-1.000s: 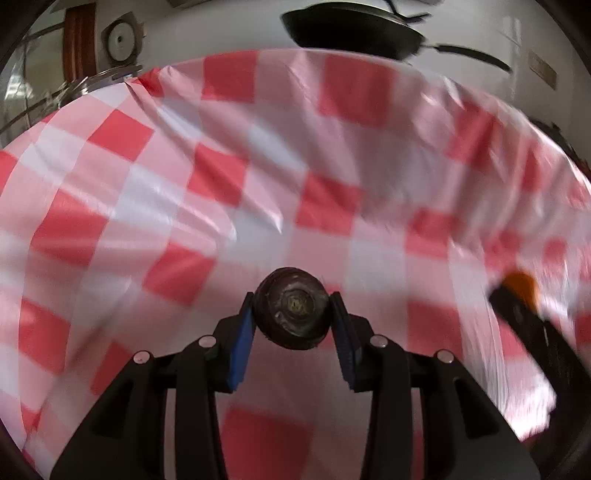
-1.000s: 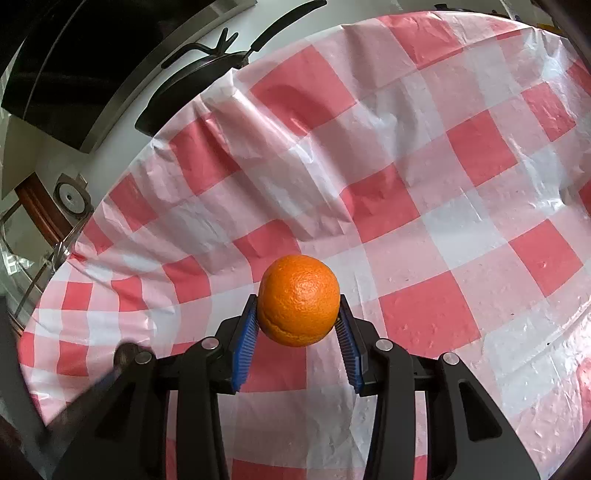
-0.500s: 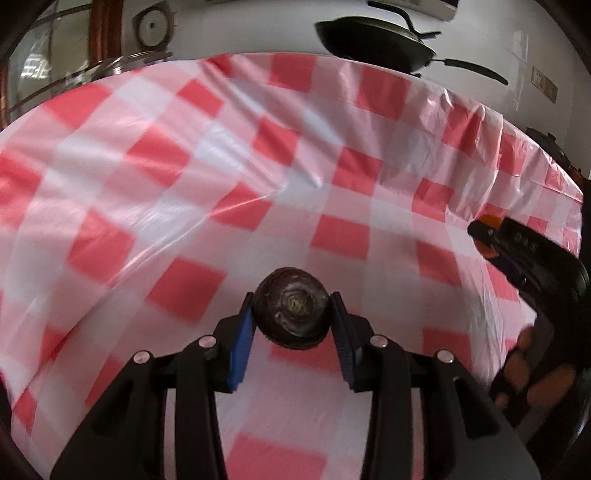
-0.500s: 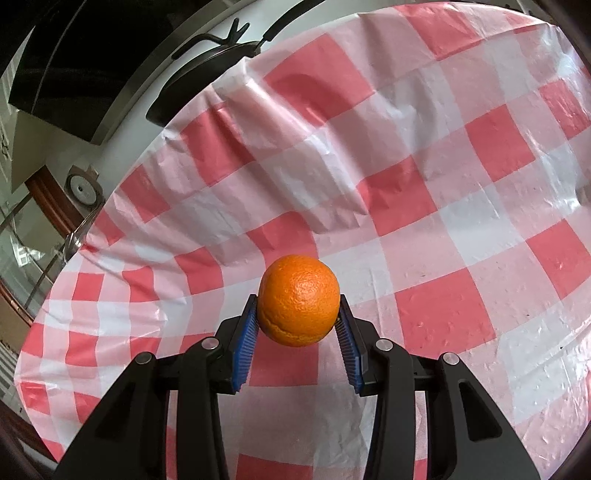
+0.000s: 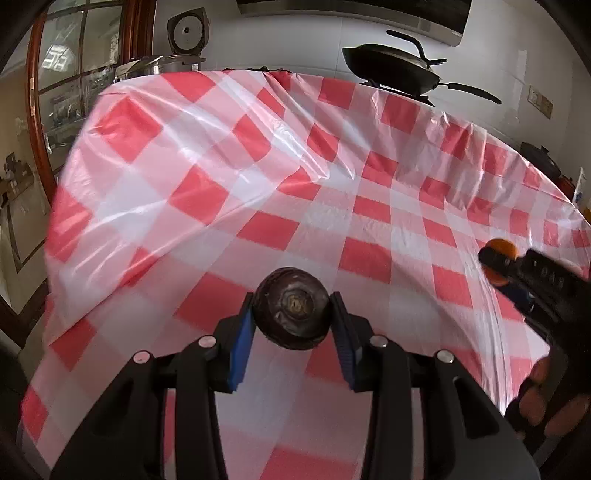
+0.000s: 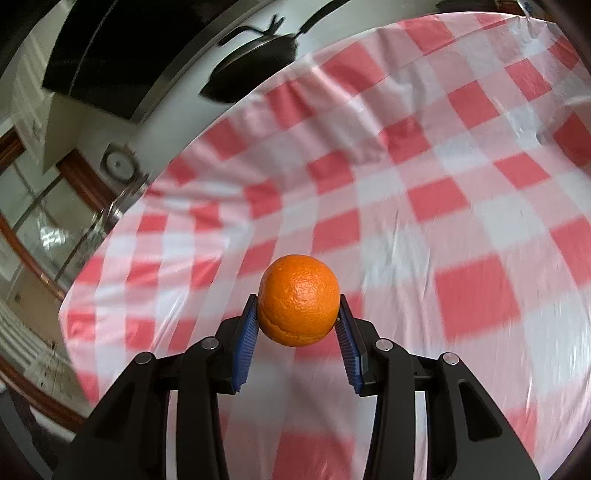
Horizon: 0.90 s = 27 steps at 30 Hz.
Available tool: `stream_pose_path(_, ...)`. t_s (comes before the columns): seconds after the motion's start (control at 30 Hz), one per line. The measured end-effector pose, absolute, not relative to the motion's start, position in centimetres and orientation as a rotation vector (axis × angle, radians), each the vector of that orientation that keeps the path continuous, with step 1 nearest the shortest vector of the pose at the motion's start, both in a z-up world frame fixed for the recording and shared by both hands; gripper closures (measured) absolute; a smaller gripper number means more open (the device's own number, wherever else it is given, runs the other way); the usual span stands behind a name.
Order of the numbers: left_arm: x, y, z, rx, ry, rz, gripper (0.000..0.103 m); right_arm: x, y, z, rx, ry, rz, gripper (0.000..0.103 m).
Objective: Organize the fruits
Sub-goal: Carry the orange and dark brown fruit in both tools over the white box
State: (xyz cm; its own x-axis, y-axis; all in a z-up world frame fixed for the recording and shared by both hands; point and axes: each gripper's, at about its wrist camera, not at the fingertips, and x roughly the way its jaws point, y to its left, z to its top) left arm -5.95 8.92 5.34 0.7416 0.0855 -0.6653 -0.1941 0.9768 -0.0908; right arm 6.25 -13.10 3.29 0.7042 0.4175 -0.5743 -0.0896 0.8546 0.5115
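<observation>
My left gripper [image 5: 291, 314] is shut on a dark purple round fruit [image 5: 291, 308], held above the red-and-white checked tablecloth [image 5: 258, 184]. My right gripper [image 6: 298, 321] is shut on an orange [image 6: 298, 300], also held above the cloth [image 6: 424, 184]. In the left wrist view the right gripper [image 5: 498, 266] shows at the right edge with the orange [image 5: 498, 245] between its fingers and a hand behind it.
A black frying pan [image 5: 395, 68] sits on a stand beyond the table's far edge; it also shows in the right wrist view [image 6: 255, 55]. A rice cooker [image 5: 188, 33] and a metal pot [image 5: 147, 66] stand at the far left by a wood-framed window.
Both grippers have risen and drawn back from the table with their fruits still held. More of the cloth and the far wall show now.
</observation>
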Motion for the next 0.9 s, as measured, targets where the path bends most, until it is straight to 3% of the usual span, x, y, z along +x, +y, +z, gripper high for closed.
stream_pose_path(0.9,-23.2,19.6,3.6,-0.116,0.748,0.347,0.063,-13.2,4.3,3.8,-0.074,0.787,0.715,0.062)
